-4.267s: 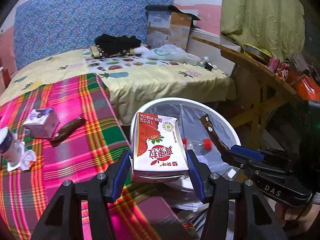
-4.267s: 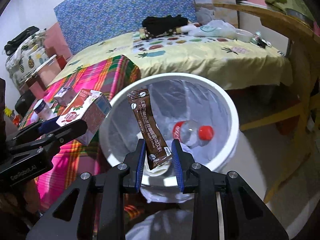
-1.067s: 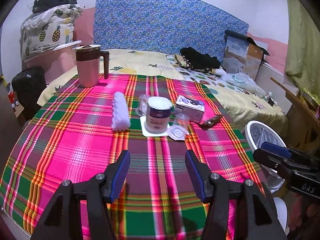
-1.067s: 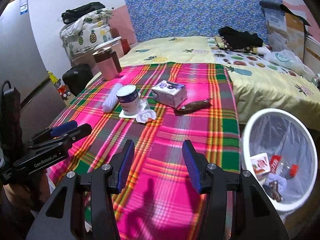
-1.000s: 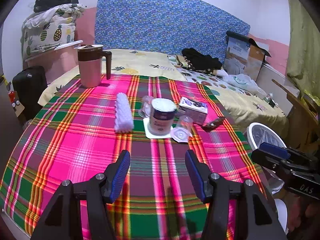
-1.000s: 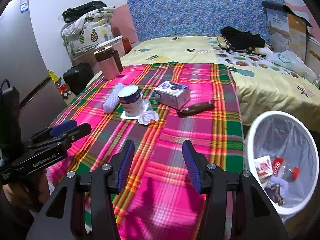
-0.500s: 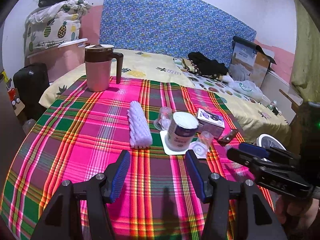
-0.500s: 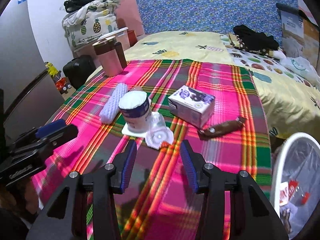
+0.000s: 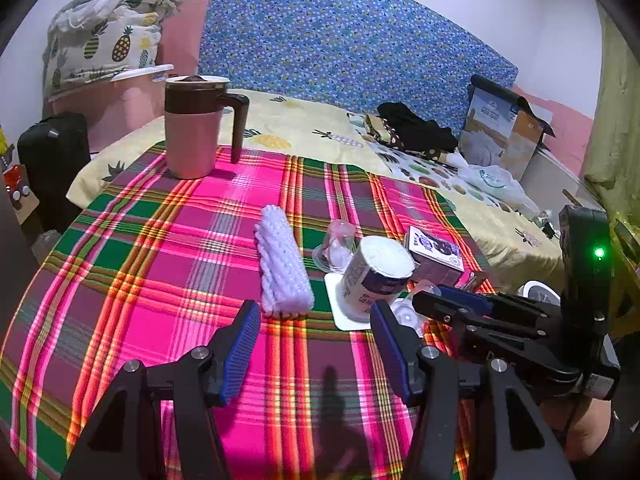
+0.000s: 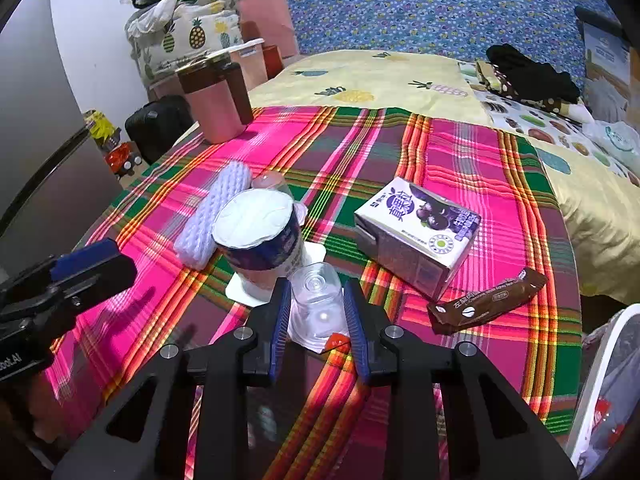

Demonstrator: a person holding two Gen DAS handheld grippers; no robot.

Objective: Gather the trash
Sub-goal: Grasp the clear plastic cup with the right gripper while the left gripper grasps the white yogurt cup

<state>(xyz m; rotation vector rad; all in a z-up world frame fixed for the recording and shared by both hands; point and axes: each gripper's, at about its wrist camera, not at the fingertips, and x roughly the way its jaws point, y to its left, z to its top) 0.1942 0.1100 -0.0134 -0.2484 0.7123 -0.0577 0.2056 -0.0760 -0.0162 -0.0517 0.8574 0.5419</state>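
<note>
The right tool (image 10: 316, 320) straddled a clear cup (image 10: 318, 300) lying on the plaid surface (image 10: 452, 152) — its jaws narrow and close on both sides, though whether they gripped it I cannot tell. Just behind the cup stood a tub (image 10: 258, 236) on a white coaster; a purple carton (image 10: 416, 232) and brown wrapper (image 10: 486, 300) lay to the right. The left tool (image 9: 316, 344) hovered wide and empty, short of a white cloth (image 9: 282, 268). The bin (image 10: 588, 392) sat at the far right.

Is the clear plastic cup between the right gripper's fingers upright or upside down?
Upside down. In the right wrist view, the clear cup shows its closed round base uppermost, its wider rim down on the cloth, between the right gripper fingers.
</note>
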